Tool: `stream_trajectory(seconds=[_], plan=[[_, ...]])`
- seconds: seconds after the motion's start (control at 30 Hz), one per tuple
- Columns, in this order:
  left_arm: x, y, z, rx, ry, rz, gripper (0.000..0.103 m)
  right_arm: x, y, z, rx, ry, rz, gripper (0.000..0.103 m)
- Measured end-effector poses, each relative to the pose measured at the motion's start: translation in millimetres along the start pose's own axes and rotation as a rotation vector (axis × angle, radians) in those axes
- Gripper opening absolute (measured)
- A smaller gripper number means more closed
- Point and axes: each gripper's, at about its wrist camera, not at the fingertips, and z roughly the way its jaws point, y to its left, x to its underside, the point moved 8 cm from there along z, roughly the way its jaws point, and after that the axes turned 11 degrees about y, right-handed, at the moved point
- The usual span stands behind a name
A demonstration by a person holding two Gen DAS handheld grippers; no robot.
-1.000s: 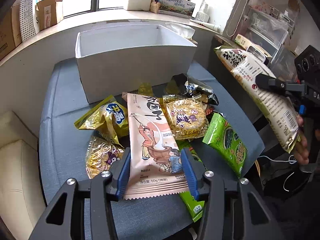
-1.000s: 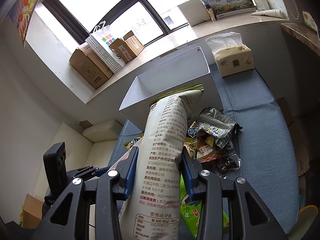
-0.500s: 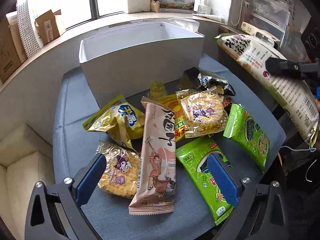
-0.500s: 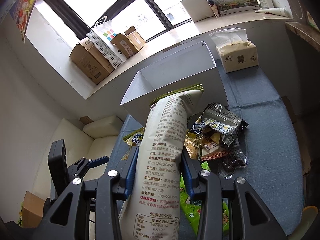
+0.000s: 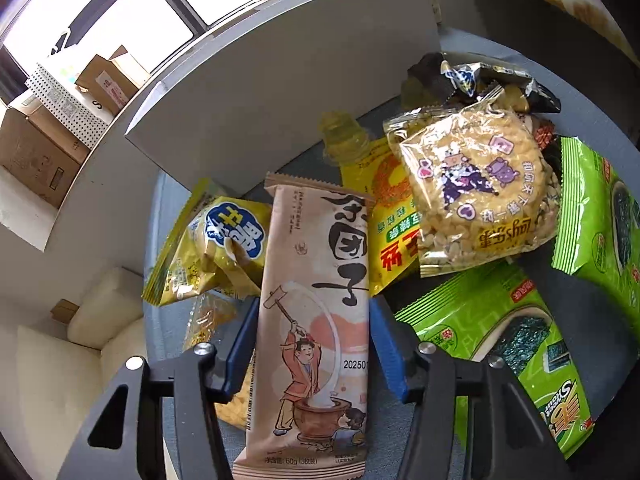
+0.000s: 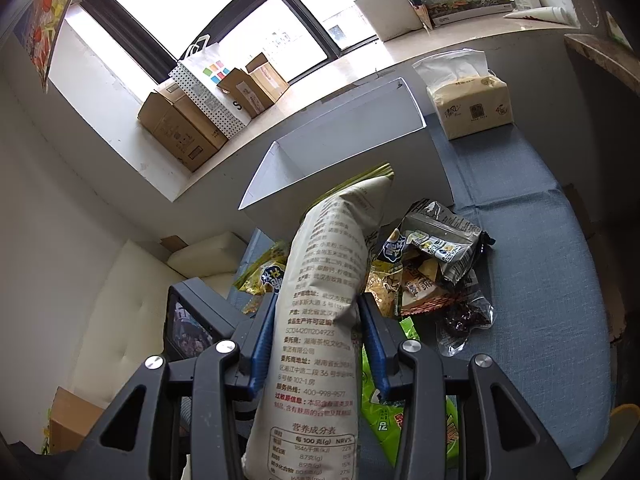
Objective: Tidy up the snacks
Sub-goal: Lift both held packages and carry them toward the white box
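Tongs on both sides are gripping snacks: left tongs (image 5: 312, 344) are clamping the pink packet (image 5: 316, 312) over the table's pile, right tongs (image 6: 318, 340) the tall cream bag (image 6: 324, 300). Loading is underway; next, probably, each needs carrying over the white box (image 6: 340, 152) rim before letting go.

Pink cartoon-printed snack packet (image 5: 316, 320)

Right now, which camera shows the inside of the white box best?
The right wrist view: it looks down past the rim of the white box onto its inner walls, though the held cream bag hides part. The left wrist view shows only its outer wall.
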Motion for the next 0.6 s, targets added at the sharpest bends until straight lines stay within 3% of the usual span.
stream_trajectory(seconds=[0.13,0.33,0.37,0.43,0.5,0.6], plan=[[2,11,-6,0.132,-0.015,-0.056,0.058,0,1,-2,-0.012,-0.009,-0.004,0.045],[10,21,-9,0.219,-0.027,-0.074,0.057,4,0,14,0.028,0.028,-0.017,0.046],[11,22,-10,0.229,-0.03,-0.076,0.057,6,-1,17,0.054,0.035,-0.027,0.064],[11,26,-12,0.253,-0.037,-0.086,0.057,11,-6,19,0.21,0.045,-0.066,0.093],[10,32,-15,0.267,-0.051,-0.097,0.057,20,-9,21,0.36,0.051,-0.12,0.093],[7,38,-20,0.274,-0.064,-0.107,0.057,42,-17,43,0.487,0.195,-0.192,0.093]])
